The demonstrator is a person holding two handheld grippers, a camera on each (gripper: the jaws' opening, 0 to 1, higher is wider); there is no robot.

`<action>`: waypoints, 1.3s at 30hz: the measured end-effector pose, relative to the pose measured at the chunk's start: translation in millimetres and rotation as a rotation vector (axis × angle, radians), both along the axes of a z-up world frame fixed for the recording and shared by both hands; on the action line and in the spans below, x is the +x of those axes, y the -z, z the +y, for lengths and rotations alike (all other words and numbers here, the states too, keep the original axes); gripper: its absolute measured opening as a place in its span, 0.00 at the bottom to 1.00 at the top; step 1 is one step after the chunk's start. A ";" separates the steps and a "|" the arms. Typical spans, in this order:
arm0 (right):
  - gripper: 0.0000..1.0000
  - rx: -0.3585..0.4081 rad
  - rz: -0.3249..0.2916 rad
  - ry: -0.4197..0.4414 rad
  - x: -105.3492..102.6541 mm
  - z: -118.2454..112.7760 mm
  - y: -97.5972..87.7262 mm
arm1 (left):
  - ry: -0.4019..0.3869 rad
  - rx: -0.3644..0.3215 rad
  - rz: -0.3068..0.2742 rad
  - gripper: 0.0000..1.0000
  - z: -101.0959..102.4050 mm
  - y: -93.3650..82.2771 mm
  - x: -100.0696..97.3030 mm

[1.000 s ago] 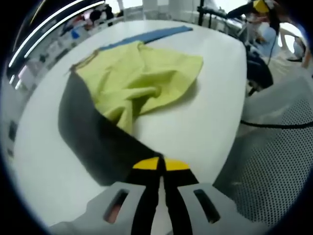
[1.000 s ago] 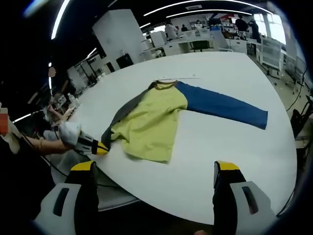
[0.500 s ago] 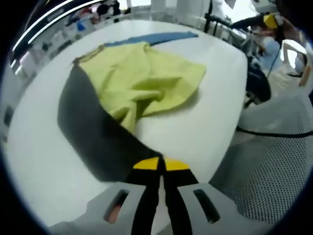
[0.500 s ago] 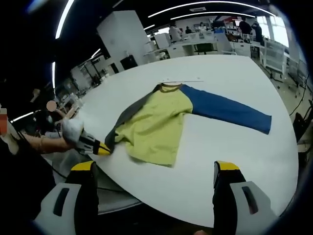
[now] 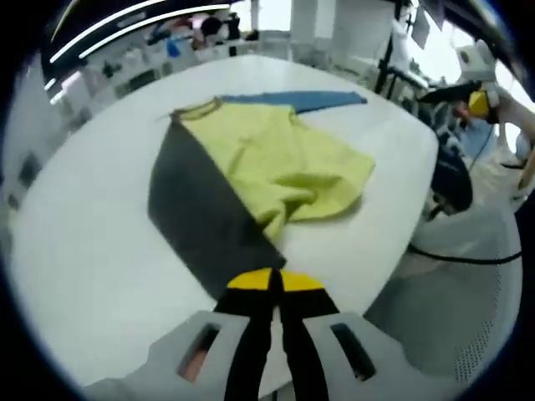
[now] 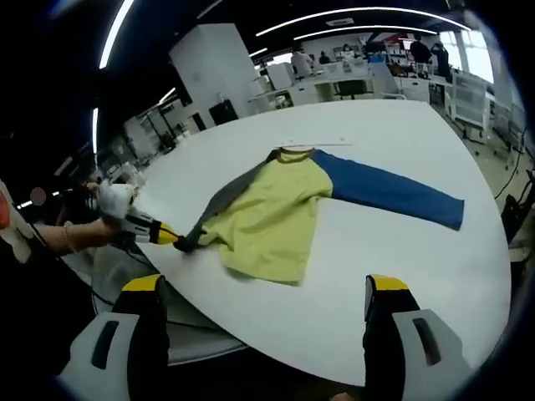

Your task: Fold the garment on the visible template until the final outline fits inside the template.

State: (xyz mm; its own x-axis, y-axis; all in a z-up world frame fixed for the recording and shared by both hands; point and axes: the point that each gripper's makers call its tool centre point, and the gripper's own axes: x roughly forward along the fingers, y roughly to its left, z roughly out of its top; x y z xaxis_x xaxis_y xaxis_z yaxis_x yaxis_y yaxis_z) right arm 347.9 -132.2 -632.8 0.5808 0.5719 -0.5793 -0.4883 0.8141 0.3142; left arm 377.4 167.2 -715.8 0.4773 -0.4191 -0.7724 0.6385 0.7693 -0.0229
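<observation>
I saw the garment (image 6: 288, 213) lying on the white table (image 6: 393, 276), a long-sleeved shirt with a yellow-green body, a dark grey sleeve (image 5: 205, 217) and a blue sleeve (image 6: 389, 190). In the right gripper view the blue sleeve lay flat and stretched out toward the table's far right, while the grey sleeve ran the other way toward the table's near edge. The yellow body was rumpled, with folds bunched near its lower hem, and the collar (image 6: 292, 154) showed a brownish trim.

My left gripper (image 5: 273, 280) had its yellow-tipped jaws pressed together on the cuff end of the grey sleeve; in the right gripper view I could see it (image 6: 167, 235) at the table edge, held by a gloved hand (image 6: 113, 200). My right gripper (image 6: 263, 288) had its jaws spread wide, hovering clear of the table with nothing between them.

A thin pale line (image 6: 313, 142) lay just beyond the collar; I could not make out whether it belonged to the template. In the left gripper view the blue sleeve (image 5: 309, 100) was mostly hidden behind the yellow body. The cuff itself was covered by the left gripper's tips.
</observation>
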 end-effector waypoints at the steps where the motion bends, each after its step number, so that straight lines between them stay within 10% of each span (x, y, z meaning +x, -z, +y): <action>1: 0.98 0.001 0.000 0.001 -0.4 -0.3 0.2 | -0.007 0.003 -0.005 0.00 3.5 -1.9 1.0; 24: 0.98 -0.037 0.017 0.007 -17.2 -4.0 4.2 | -0.224 0.029 -0.144 0.00 96.1 -53.4 24.7; 39: 0.98 -0.041 0.018 0.016 -8.9 8.5 2.5 | -0.367 0.056 -0.156 0.00 166.7 -56.6 47.8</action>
State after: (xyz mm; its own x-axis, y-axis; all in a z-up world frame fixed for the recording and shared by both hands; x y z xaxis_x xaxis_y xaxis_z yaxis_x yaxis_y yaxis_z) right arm 338.9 -123.6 -635.2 0.5789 0.5382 -0.6125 -0.4700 0.8341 0.2887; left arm 425.2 333.9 -659.1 0.7011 -0.1582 -0.6953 0.3134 0.9442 0.1012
